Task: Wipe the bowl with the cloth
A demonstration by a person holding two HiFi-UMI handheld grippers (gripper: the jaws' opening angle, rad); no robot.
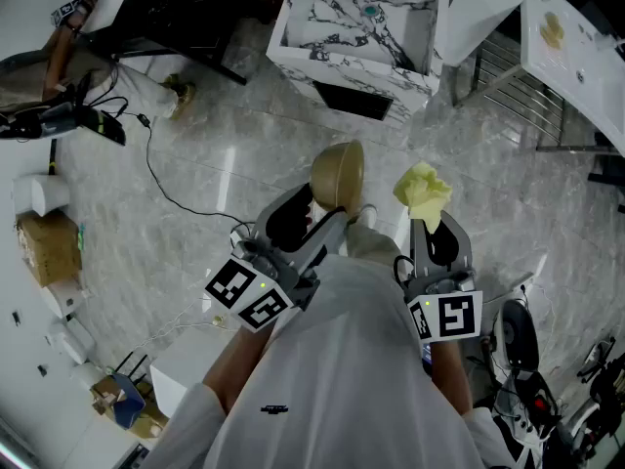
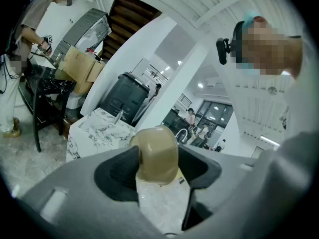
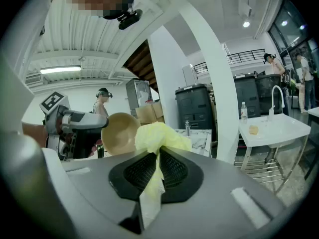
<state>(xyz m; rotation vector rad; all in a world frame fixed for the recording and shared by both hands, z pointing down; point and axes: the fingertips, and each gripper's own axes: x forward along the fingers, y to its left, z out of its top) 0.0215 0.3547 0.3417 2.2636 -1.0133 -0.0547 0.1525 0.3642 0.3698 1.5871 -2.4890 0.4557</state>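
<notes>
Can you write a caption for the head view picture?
The left hand-held gripper grips a tan bowl; the right hand-held gripper pinches a yellow cloth.

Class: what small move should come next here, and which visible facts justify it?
Probably move the right hand-held gripper with its yellow cloth leftward into the tan bowl: the left hand-held gripper clamps the bowl, its hollow faces the cloth, but they are apart.

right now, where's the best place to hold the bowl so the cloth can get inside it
The thin rim, a jaw on each face of the wall, coming from the edge away from the cloth, as the left claw does. The bowl is tilted with its hollow toward the cloth, so a rim pinch there likely leaves the inside free.
</notes>
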